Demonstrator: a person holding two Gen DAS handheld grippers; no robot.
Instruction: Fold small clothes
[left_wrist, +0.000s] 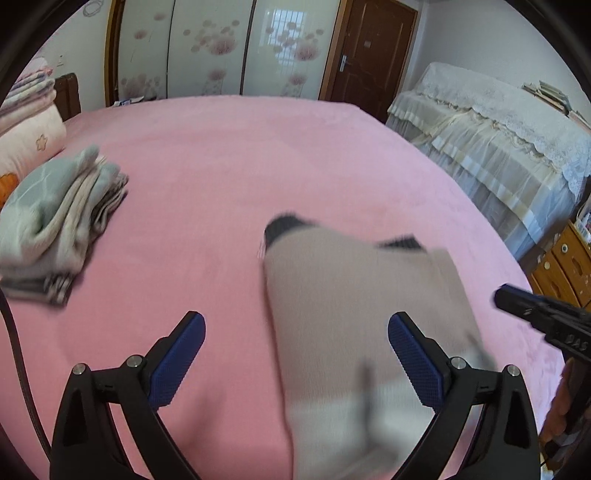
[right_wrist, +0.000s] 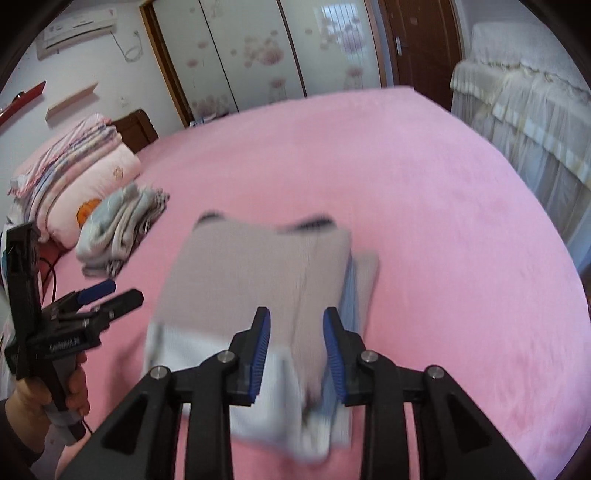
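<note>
- The left gripper (left_wrist: 295, 358) stands with its blue pads spread wide and nothing between them; the garment's near left edge lies under the gap, untouched as far as I can tell.
- The right gripper (right_wrist: 297, 354) has its jaws partly apart. Fabric shows in the gap, but blur hides whether the pads press on it, so I cannot tell if it grips.
- The beige garment (right_wrist: 258, 280), with dark trim at its far corners and a pale band at the near end, lies on the pink bedspread (right_wrist: 424, 206) as a compact, layered rectangle.
- Judgement: a fold looks laid over and is being let go. Next comes either another fold or carrying it to the stack of folded clothes (left_wrist: 59, 218) at left, calling for a firm pinch through all layers.
- The plush cover may drag the cloth.
- Behind: floral wardrobe doors (left_wrist: 221, 48), a brown door (left_wrist: 373, 55), and lace-draped furniture (left_wrist: 498, 133).
</note>
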